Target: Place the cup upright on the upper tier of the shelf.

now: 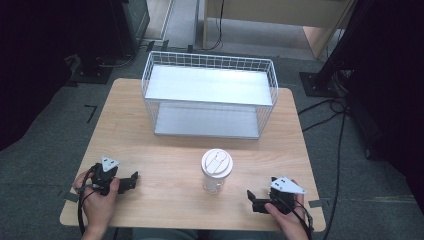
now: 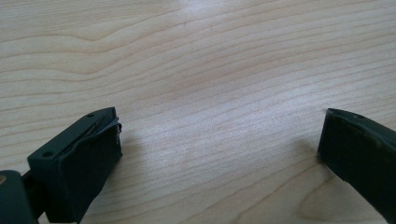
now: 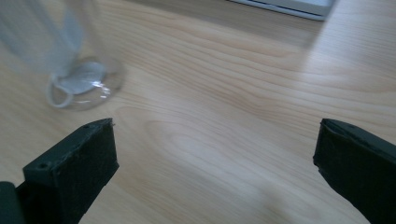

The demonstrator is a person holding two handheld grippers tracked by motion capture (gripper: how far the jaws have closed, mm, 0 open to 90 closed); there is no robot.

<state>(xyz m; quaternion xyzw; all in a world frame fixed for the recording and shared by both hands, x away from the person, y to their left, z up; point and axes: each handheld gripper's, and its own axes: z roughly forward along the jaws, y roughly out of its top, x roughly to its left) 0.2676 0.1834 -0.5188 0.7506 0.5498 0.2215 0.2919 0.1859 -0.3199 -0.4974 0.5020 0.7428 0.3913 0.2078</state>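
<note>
The clear cup (image 1: 216, 174) with a white lid stands upright on the tabletop (image 1: 165, 160), between both grippers. The right gripper (image 1: 252, 197), its fingers (image 3: 74, 172) spread and empty, is nearer; the cup lies to its left. The left gripper (image 1: 134, 179) is also spread. Behind stands a wire basket shelf (image 1: 210, 95); nothing blocks the way.

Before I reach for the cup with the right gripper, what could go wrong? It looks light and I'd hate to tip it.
The clear cup stands tall on a narrow base, so a nudge from one side could topple it. The right gripper sits low and beside it; its open fingers may skid the cup across the smooth table. Squeezing hard might buckle the thin wall or pop the white lid.
</note>
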